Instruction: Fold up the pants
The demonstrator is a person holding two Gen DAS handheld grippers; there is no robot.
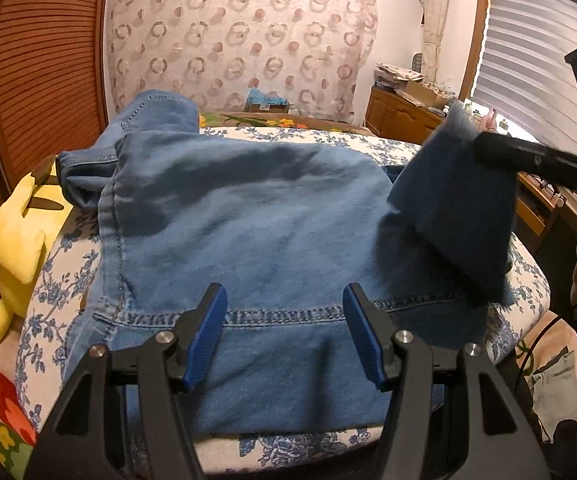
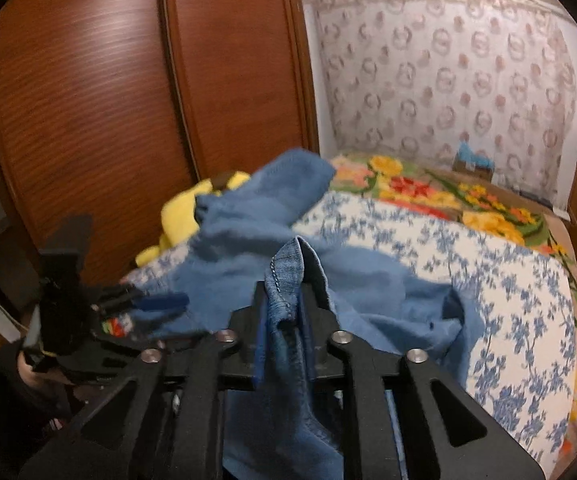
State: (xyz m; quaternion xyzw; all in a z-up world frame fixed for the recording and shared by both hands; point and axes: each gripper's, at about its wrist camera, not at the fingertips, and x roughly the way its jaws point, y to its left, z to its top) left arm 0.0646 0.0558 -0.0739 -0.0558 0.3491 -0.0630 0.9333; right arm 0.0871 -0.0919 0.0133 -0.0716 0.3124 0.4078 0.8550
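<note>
Pants (image 1: 248, 220): 1 | left gripper (image 1: 284, 320) jaws apart | right gripper (image 2: 282, 320) jaws clamp hem

left gripper (image 1: 284, 336) hovering with jaws wide, nothing between the pads. right gripper (image 2: 282, 320) pinched down, cloth bunched between its fingers.

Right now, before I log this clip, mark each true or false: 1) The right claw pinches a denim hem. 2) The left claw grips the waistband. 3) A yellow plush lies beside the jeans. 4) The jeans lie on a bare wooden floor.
1) True: the right claw holds the jeans' hem.
2) False: the left claw is open above the denim.
3) True: the yellow plush.
4) False: they lie on a blue-flowered bedspread.
</note>
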